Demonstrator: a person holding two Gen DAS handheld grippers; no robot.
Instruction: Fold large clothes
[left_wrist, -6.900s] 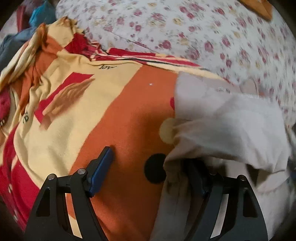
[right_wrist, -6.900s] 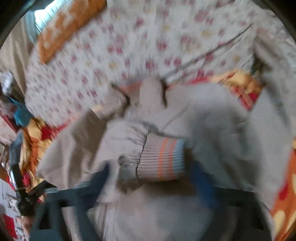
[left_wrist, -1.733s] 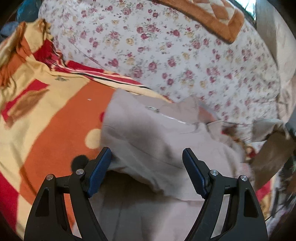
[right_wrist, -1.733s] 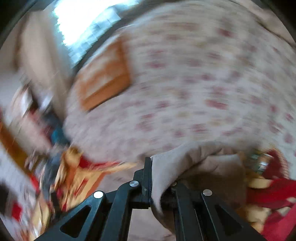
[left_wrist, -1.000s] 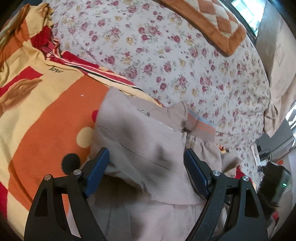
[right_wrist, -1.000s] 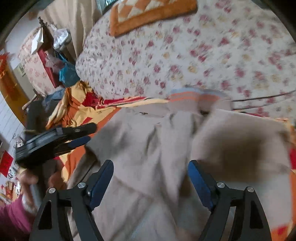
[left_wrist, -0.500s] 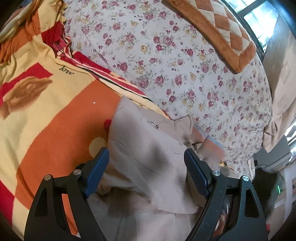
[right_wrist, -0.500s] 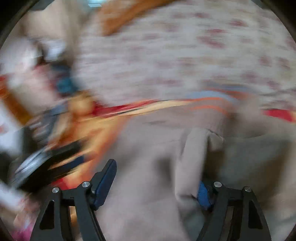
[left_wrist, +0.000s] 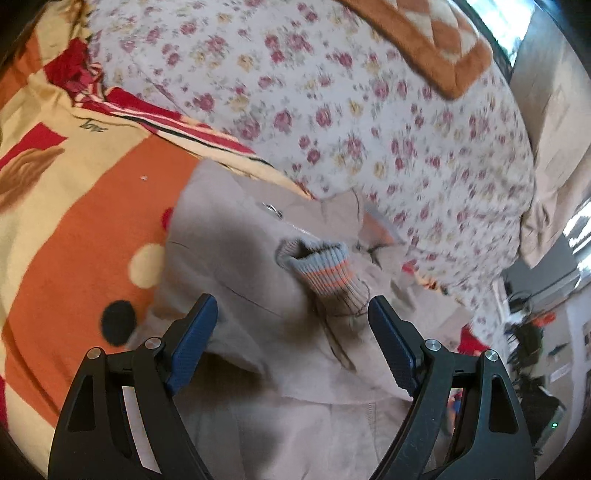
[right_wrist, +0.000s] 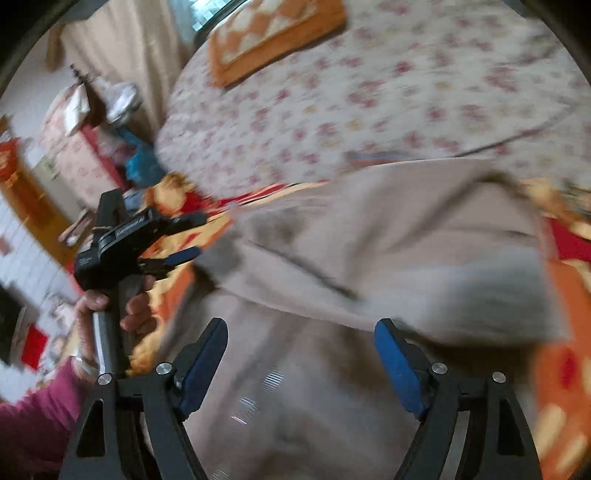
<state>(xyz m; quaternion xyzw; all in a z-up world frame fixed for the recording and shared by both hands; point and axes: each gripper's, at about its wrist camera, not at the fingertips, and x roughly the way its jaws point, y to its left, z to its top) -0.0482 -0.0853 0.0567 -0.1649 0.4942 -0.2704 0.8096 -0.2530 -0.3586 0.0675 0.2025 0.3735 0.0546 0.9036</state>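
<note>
beige jacket (left_wrist: 236, 266) looks soft and floppy, grab by striped cuff (left_wrist: 325, 273) mid-frame; left gripper (left_wrist: 291, 343) and right gripper (right_wrist: 301, 354) both spread, empty.

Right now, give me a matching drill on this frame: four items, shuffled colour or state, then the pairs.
Items:
1. jacket
2. ribbed cuff
3. left claw
4. quilt

Descriptions:
A. open, nothing between its pads
B. beige, lying on the orange and cream blanket
C. white with a red flower print
D. grey with orange stripes

Pairs: 1-B, 2-D, 3-A, 4-C
</note>
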